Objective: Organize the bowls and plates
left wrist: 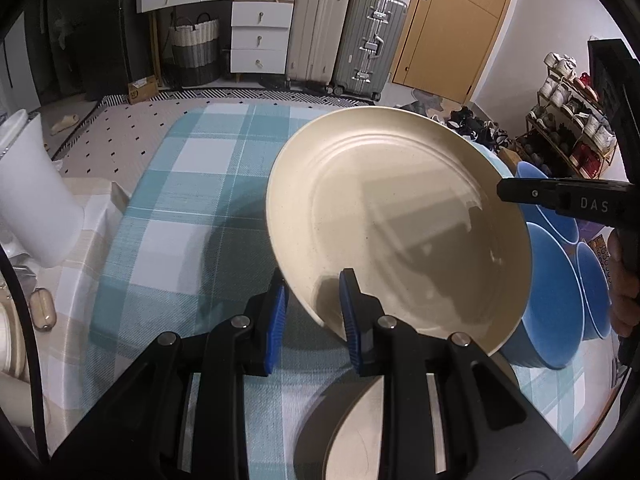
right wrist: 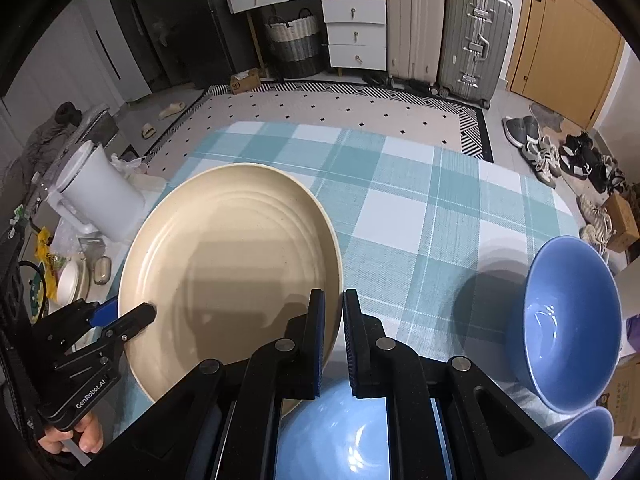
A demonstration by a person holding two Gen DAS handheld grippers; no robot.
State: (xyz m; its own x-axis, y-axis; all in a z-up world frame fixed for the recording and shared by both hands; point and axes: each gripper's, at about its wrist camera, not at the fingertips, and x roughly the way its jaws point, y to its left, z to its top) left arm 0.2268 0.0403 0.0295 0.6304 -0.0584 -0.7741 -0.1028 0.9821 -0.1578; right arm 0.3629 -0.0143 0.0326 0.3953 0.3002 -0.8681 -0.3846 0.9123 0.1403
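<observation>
Both sets of jaws are clamped on one cream plate (left wrist: 396, 232): the left gripper (left wrist: 314, 312) pinches its near rim, the right gripper (right wrist: 330, 336) pinches the opposite rim. The plate hangs above a teal-checked cloth (right wrist: 404, 200), tilted, face toward the cameras. In the left wrist view its long axis runs from 10 to 4 o'clock. Blue bowls (left wrist: 560, 292) stand just beyond its edge at 3 o'clock in that view. A second plate (left wrist: 360, 432) lies below at 6 o'clock. Bare cloth stretches toward 11 o'clock; a white jug (left wrist: 32, 192) stands at 9 o'clock.
</observation>
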